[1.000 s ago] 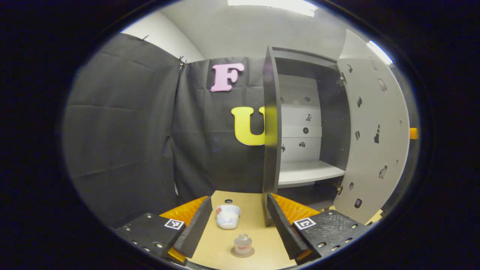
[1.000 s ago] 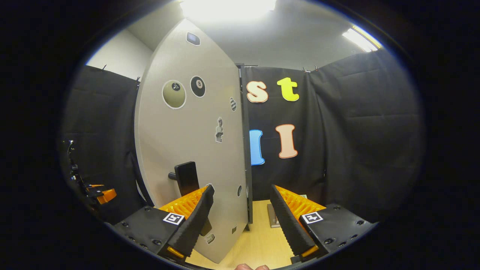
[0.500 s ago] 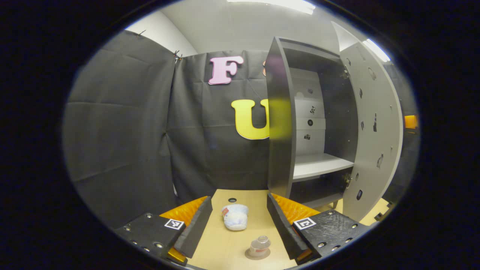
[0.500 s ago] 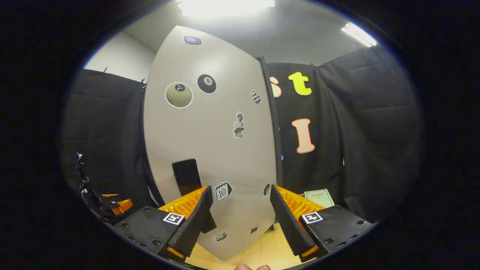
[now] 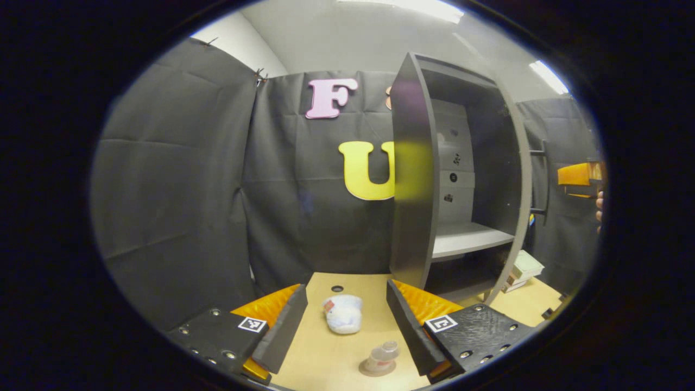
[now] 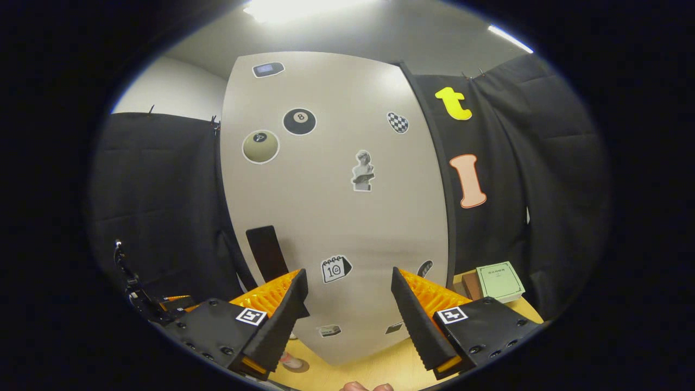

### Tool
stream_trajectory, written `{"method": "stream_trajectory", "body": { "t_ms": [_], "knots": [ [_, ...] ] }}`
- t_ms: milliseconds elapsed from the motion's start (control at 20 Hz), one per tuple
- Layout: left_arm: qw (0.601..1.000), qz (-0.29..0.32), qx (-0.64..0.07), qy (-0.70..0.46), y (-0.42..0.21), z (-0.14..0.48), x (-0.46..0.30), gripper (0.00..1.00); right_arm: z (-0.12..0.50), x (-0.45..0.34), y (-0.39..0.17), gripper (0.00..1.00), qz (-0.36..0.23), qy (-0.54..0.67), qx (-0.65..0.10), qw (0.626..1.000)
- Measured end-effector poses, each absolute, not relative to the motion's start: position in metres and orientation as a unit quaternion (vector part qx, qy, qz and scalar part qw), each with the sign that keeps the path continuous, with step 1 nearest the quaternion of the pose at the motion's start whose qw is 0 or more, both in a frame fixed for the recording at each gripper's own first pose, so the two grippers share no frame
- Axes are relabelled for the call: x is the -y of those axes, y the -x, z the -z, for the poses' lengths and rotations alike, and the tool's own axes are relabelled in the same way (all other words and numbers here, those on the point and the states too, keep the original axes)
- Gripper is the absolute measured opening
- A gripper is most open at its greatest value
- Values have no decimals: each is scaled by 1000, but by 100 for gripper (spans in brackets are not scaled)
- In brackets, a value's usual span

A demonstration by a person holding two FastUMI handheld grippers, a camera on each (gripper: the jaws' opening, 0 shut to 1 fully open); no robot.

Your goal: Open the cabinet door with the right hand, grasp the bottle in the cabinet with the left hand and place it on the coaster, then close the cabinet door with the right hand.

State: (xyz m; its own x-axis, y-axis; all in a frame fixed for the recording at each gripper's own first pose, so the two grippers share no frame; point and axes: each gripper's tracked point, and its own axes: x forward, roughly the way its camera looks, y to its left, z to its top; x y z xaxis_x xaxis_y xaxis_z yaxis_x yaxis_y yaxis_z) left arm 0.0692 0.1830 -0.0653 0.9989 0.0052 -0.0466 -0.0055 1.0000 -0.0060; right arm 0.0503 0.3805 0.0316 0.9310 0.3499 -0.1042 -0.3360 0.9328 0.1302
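A small clear bottle (image 5: 384, 352) stands on a round coaster (image 5: 370, 371) on the wooden table, just ahead of my right-hand finger in the left gripper view. My left gripper (image 5: 345, 289) hovers open above the table with nothing between its fingers. The dark cabinet (image 5: 412, 179) stands at the right with a pale shelf (image 5: 469, 239) bare. Its door (image 5: 522, 217) shows edge-on there, partly swung in. In the right gripper view the door's pale stickered face (image 6: 336, 217) is close ahead, its black handle (image 6: 266, 252) at lower left. My right gripper (image 6: 349, 273) is open before the door.
A white soft toy (image 5: 342, 320) lies on the table beyond the bottle. Stacked books (image 6: 499, 281) sit on the table right of the door. The other gripper (image 5: 578, 176) shows at the far right in the left gripper view. Black cloth walls close in behind.
The door has swung toward the cabinet, from showing its inner face to standing edge-on in the left gripper view. My right gripper has followed its outer face. The bottle stays on the coaster.
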Motion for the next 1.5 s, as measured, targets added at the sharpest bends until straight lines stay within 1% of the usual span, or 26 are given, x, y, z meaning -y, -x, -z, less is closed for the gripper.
{"method": "stream_trajectory", "body": {
  "t_ms": [250, 300, 350, 400, 450, 600, 800, 950, 1250, 1350, 1400, 1500],
  "knots": [
    [1000, 5, -11, -7, -68, 54, -160, 88, -21, -350, -45, 98, -155, -35, -71, 985],
    [1000, -3, -7, -17, -66, 49, -157, 90, -21, -343, -45, 98, -155, -38, -72, 985],
    [1000, -3, -3, -27, -64, 44, -149, 88, -21, -337, -43, 98, -157, -43, -73, 984],
    [999, -2, 1, -32, -62, 36, -139, 90, -22, -330, -44, 98, -157, -45, -71, 984],
    [999, 0, 6, -34, -58, 32, -129, 88, -23, -321, -43, 98, -156, -46, -69, 984],
    [1000, 8, 16, -17, -51, 17, -100, 89, -20, -293, -43, 98, -155, -48, -71, 984],
    [999, -14, 23, -30, -42, 8, -74, 88, -11, -259, -49, 98, -157, -67, -86, 982],
    [999, -16, 28, -31, -35, 2, -51, 88, -4, -234, -54, 98, -155, -74, -92, 981],
    [997, -30, 31, -61, -19, -6, -10, 89, 2, -188, -55, 98, -148, -71, -84, 983],
    [998, -28, 38, -50, -12, -11, 12, 88, 3, -178, -53, 98, -156, -64, -80, 982],
    [998, -25, 39, -36, -7, -11, 21, 90, 4, -173, -52, 98, -161, -59, -78, 982],
    [999, -26, 45, 6, 4, -9, 34, 89, 5, -166, -52, 98, -175, -48, -75, 981]
  ]
}}
